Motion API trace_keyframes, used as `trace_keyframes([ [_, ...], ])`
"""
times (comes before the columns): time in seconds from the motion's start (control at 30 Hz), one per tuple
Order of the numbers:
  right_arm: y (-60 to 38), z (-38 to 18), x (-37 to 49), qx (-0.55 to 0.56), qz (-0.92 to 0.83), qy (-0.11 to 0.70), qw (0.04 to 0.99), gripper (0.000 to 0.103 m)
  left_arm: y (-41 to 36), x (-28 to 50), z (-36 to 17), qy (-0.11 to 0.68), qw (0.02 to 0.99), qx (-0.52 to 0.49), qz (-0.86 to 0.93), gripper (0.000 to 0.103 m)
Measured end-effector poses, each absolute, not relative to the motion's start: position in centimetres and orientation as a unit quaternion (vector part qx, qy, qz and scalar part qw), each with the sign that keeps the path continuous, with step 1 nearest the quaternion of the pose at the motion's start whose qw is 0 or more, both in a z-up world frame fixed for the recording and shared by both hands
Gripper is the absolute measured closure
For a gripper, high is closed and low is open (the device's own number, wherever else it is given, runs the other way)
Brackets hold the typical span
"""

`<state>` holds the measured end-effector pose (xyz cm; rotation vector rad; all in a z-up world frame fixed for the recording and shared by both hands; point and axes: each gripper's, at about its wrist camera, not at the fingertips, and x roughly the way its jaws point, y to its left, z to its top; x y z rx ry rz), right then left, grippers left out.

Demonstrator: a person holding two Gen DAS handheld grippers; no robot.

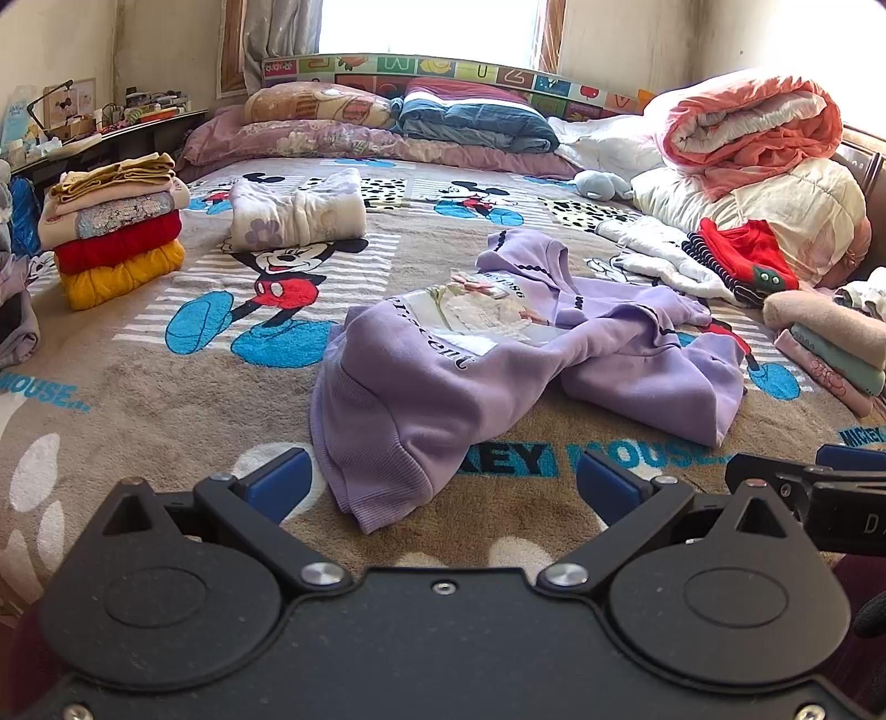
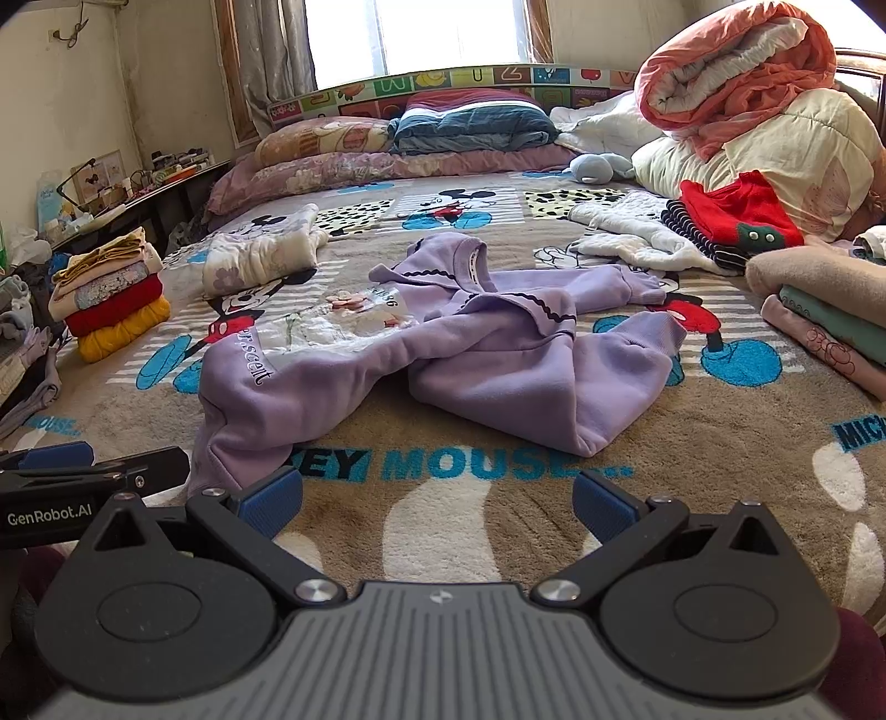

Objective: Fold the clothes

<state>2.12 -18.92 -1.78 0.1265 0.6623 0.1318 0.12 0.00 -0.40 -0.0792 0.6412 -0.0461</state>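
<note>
Crumpled mid-bed on the Mickey blanket (image 1: 166,410), lilac sweatshirt (image 1: 498,354) awaiting left gripper (image 1: 443,482) and right gripper (image 2: 437,498), both spread and empty; risk: twisted sleeves bunching if pinched unevenly.

Daylight floods in from the window (image 1: 432,25) behind the bed's headboard, blown out to pure white, and lights the bedspread (image 1: 166,399) evenly with soft shadows. Both fisheye views stay sharp yet bow strongly, darkening at the corners farthest from the window.
</note>
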Motion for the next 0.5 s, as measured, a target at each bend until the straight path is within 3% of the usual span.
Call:
trace_keyframes([
  [0.5,-20.8,-2.5,2.7,0.121,0.094,0.299,0.942,0.0,0.5,1.5,-1.7,0.337,0.938,-0.078,-0.024,0.0],
])
